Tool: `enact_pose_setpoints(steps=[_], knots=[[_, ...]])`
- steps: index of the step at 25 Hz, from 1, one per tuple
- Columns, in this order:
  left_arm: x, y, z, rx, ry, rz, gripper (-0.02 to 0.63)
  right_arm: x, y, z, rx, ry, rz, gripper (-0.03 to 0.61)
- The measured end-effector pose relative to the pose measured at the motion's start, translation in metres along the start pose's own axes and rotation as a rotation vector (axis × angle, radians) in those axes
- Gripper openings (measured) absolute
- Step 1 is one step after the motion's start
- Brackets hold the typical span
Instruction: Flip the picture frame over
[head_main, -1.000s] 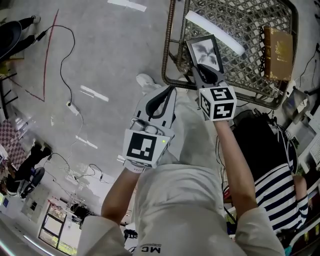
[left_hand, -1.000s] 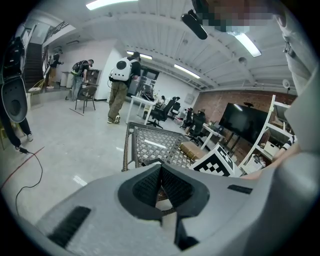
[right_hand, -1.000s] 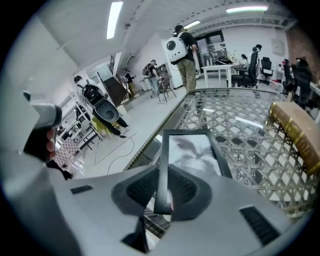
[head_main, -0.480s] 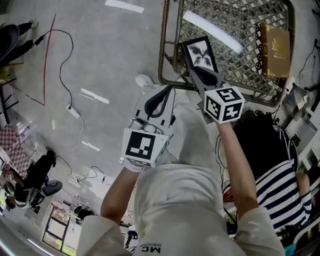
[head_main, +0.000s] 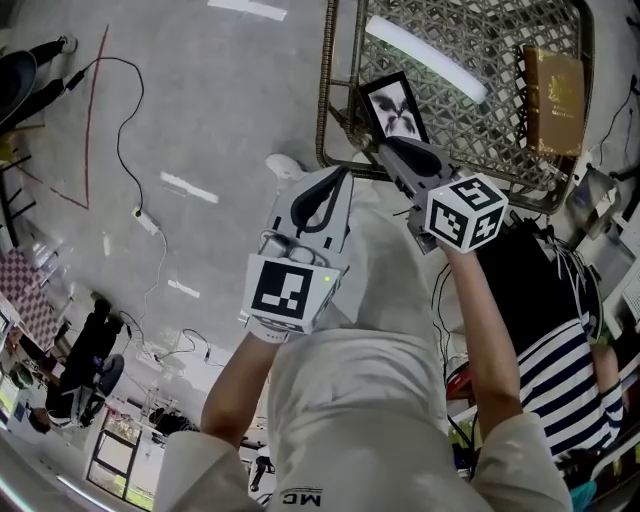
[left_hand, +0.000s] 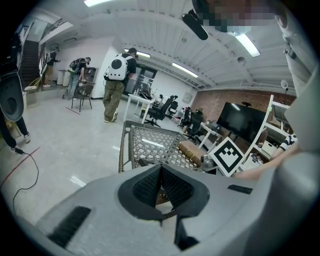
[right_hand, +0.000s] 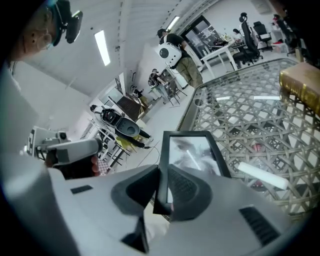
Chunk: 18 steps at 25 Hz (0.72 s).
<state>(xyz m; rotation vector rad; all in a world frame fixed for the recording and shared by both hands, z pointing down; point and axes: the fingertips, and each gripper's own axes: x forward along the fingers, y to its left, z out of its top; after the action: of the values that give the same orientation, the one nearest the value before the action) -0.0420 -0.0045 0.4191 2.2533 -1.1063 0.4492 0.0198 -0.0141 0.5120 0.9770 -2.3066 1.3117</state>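
While the right gripper (head_main: 398, 152) was clenched on one lower corner edge of the picture frame (head_main: 396, 108), that slim black rectangle sat over the near rim of the woven lattice table (head_main: 326, 100), glossy glazed face with its grey print turned up. Its long axis ran away from the jaws across the table, skewed slightly left in the head view. Left gripper (head_main: 322, 196) hung beside it off the table, ribbed dark pads pressed together on nothing; brown book (head_main: 553, 88) lay well apart.
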Motion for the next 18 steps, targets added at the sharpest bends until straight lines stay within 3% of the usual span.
enact_pose_setpoints(steps=[10, 18], knots=[[-0.005, 0.003, 0.002, -0.023, -0.004, 0.019, 0.025, 0.003, 0.021, 0.004, 0.095, -0.020, 0.131, 0.075], [-0.005, -0.002, -0.002, -0.006, -0.003, 0.014, 0.025, 0.003, 0.032, 0.012, 0.262, -0.072, 0.249, 0.075]])
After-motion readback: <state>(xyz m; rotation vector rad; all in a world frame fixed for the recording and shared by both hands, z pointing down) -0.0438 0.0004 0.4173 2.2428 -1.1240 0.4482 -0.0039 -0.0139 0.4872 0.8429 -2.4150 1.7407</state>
